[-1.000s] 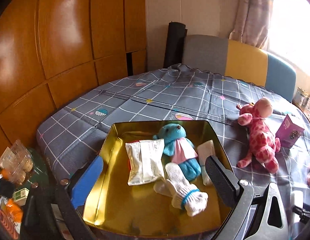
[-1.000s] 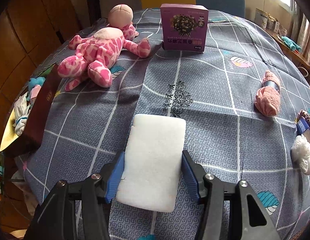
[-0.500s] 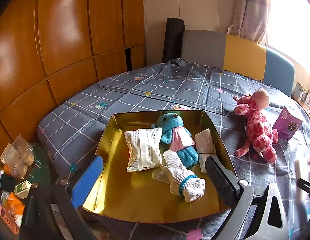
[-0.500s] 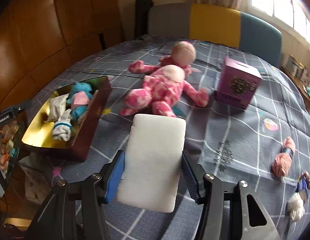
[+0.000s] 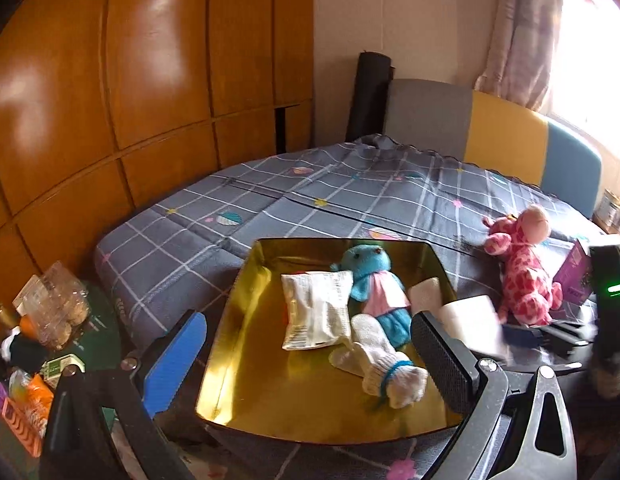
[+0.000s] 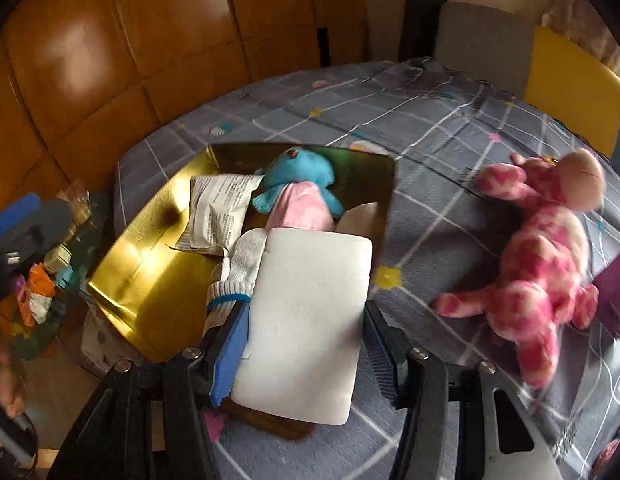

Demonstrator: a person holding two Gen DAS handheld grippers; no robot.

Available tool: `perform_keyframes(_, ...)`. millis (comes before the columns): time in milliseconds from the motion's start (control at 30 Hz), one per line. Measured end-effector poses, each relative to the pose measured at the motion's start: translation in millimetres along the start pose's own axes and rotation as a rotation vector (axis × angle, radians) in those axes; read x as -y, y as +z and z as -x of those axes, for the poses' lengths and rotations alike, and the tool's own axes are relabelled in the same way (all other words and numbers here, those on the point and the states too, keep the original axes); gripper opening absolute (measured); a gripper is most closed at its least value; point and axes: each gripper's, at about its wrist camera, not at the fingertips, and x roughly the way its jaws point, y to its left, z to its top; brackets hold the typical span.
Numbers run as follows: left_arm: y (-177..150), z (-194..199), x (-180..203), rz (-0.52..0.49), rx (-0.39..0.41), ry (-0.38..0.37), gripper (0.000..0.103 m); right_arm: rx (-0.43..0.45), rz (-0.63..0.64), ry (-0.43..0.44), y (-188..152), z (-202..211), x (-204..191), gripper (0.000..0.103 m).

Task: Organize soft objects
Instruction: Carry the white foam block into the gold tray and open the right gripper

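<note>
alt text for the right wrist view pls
The right gripper holds a white sponge over the near edge of a gold tray containing a blue plush, packet and sock. A pink giraffe lies on the bedspread.

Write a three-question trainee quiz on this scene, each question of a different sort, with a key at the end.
1. True or false: the right gripper is closed on the white sponge.
2. Which of these lies outside the gold tray? A) blue plush toy B) white sock C) pink giraffe plush D) snack packet
3. Fill the blank: the left gripper holds ____.

Key
1. True: both pads press its sides, above the tray's near corner.
2. C: it lies on the grey checked bedspread, beside the purple box.
3. Nothing: its fingers stand wide apart before the tray.
</note>
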Motion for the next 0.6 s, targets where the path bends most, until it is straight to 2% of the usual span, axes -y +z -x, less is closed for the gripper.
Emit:
perform_keyframes(167, -2.1, 0.6, -11.0, 0.021, -0.008, 0.007, 0.103, -0.054, 0.047, -0.04, 3.9, -39.8, -19.8, 0.058)
perform_keyframes(333, -5.6, -3.0, -16.7, 0.038, -0.024, 0.022, 0.103, -0.048, 0.027, -0.041, 2.9, -40.6, -20.6, 0.064)
perform_keyframes(500, -9.1, -5.6, -16.6, 0.043, -0.035, 0.03, 0.103, -0.007, -0.037, -0.038, 0.3, -27.8, -11.2, 0.074)
perform_keyframes(600, -11.2, -6.7, -17.3, 0.048, -0.046, 0.03, 0.103, 0.011, -0.054, -0.045, -0.9, -19.9, -8.3, 0.075)
